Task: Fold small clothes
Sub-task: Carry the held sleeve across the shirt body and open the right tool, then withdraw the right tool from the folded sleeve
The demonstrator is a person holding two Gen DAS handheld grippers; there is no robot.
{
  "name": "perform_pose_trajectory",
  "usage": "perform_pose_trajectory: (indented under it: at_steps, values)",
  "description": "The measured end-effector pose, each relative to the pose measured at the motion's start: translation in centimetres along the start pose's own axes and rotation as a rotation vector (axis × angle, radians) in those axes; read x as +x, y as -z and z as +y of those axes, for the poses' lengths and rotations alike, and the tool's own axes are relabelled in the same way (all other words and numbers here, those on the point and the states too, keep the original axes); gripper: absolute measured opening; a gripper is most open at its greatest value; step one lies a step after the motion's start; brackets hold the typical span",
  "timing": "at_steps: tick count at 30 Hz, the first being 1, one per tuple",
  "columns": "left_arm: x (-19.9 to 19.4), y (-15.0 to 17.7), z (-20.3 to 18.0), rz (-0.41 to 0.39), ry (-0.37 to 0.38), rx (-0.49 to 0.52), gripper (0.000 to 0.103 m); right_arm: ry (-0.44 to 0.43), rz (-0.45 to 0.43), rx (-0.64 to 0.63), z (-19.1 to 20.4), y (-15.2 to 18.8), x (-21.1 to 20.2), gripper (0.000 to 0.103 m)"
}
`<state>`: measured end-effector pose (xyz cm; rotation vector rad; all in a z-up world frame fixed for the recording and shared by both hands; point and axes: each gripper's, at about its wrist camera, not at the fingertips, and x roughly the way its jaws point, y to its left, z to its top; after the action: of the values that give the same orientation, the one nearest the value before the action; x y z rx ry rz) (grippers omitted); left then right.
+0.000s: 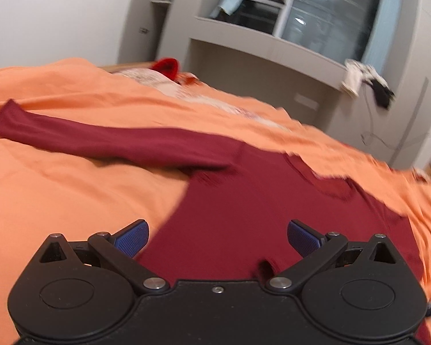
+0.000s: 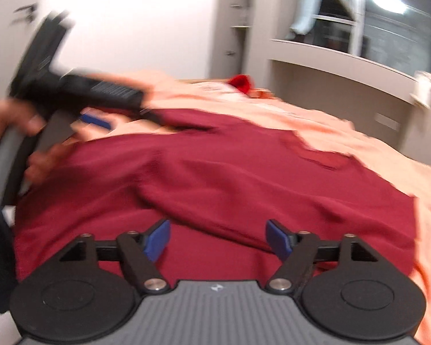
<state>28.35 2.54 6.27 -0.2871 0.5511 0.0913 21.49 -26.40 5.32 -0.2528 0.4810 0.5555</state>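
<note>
A dark red long-sleeved top lies spread on an orange bed sheet. One sleeve stretches out to the left in the left wrist view. My left gripper is open and empty, just above the top's lower body. In the right wrist view the top fills the middle, with a sleeve folded across it. My right gripper is open and empty over the top's hem. The left gripper also shows there at the upper left, held by a hand.
A red and white cloth lies at the bed's far end. A grey wall unit with a window stands beyond the bed. A white and black garment hangs off its ledge. The sheet extends to the right.
</note>
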Motion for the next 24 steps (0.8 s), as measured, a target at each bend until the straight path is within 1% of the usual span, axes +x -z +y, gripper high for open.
perform_pose_trajectory:
  at_steps: [1,5,10,12,14,18,19,20,21,22,24]
  values:
    - [0.2,0.2,-0.3,0.011,0.006,0.018,0.102,0.036,-0.009,0.031,-1.2,0.1,-0.3,0.085]
    - [1.3,1.3,-1.6,0.057,-0.005,0.085,0.102,0.169,-0.025,0.121,-5.9,0.0,-0.7,0.086]
    - [2.3,2.6,-2.6,0.107,-0.056,0.183,0.102,0.323,-0.035,0.247,-11.8,-0.4,0.9,0.085]
    - [2.4,3.2,-3.0,0.109,-0.069,0.227,0.102,0.369,-0.036,0.311,-14.1,-0.6,2.2,0.080]
    - [2.4,3.6,-3.3,0.110,-0.075,0.269,0.103,0.403,-0.036,0.377,-16.3,-0.6,3.6,0.069]
    - [2.4,4.5,-3.8,0.105,-0.082,0.321,0.103,0.430,-0.014,0.478,-19.8,0.1,6.5,0.067]
    - [2.4,4.7,-3.9,0.103,-0.087,0.331,0.103,0.433,-0.008,0.496,-20.2,0.2,7.0,0.055]
    - [2.4,4.9,-4.1,0.100,-0.093,0.345,0.103,0.424,-0.003,0.513,-20.6,0.3,7.6,0.025]
    - [2.4,5.0,-4.2,0.099,-0.098,0.356,0.103,0.419,0.002,0.522,-21.1,0.3,8.0,0.012]
    - [2.4,5.1,-4.3,0.098,-0.100,0.364,0.103,0.428,-0.002,0.513,-21.2,0.2,8.1,0.008]
    - [2.4,5.3,-4.5,0.096,-0.100,0.377,0.103,0.454,-0.054,0.441,-21.4,-0.2,7.6,0.007]
